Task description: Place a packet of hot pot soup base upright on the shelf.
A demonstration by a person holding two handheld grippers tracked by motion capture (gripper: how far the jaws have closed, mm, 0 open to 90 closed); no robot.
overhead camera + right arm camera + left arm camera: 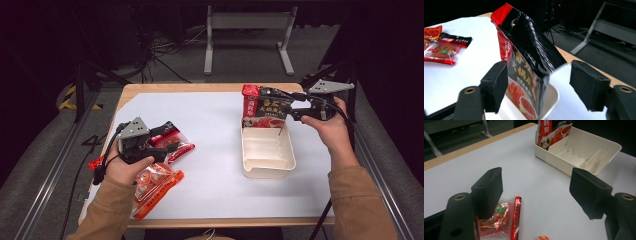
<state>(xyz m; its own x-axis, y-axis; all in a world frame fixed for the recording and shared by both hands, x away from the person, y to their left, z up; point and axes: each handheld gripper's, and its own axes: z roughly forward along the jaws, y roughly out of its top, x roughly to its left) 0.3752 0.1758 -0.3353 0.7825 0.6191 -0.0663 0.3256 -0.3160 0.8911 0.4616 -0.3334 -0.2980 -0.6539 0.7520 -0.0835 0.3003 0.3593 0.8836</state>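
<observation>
- While the right gripper (pixel 295 107) sits at the upper right of the high view, its jaws stand apart on either side of the black-and-red pouch (pixel 264 108), not clamped on it.
- That pouch stands upright in the far end of the cream tray (pixel 267 167), right of centre.
- At lower left, the left gripper (pixel 167 145) hangs over the red snack packets (pixel 157 182), jaws wide apart and holding nothing.
- Seen from the left gripper view, one clear packet (pixel 501 217) lies at the bottom, beneath the left-hand jaw, on the white sheet (pixel 210 150).
</observation>
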